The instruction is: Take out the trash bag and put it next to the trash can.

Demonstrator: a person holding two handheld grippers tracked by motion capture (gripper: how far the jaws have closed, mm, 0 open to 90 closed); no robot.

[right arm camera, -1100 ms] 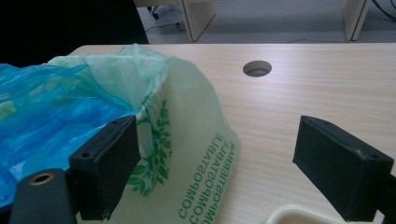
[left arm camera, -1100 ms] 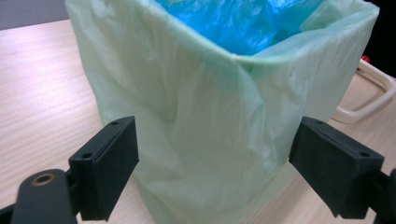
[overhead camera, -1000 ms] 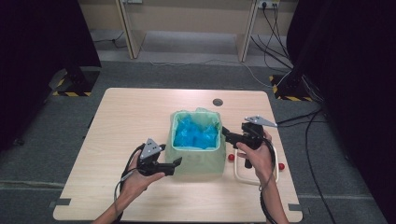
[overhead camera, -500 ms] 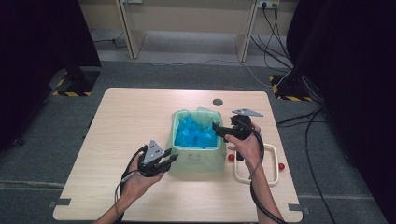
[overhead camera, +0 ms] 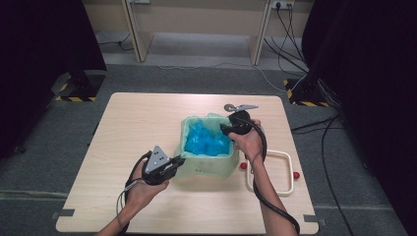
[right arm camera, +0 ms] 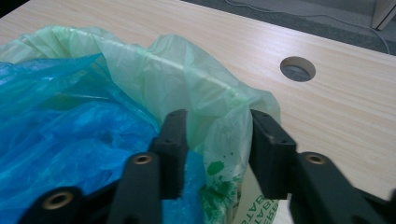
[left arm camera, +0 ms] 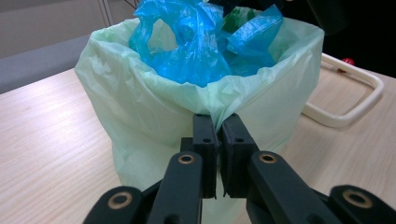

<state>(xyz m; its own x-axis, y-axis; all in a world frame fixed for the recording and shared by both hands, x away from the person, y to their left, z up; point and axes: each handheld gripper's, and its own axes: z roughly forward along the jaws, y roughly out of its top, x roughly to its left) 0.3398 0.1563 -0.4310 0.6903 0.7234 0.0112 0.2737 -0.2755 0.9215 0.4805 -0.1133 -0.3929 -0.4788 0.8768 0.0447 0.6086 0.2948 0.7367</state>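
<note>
Since the earlier frame, left claw has closed, pinching the green bag liner at the bin's near corner on the bench. Right claw moved to the far corner; jaws have been closing, half open around the film, not yet gripping. Bag removal likely starting.

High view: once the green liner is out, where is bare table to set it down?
Free: the left half of the table, and the far strip behind the bin up to the hole. Crowded: right of the bin, with the white frame and red balls.
</note>
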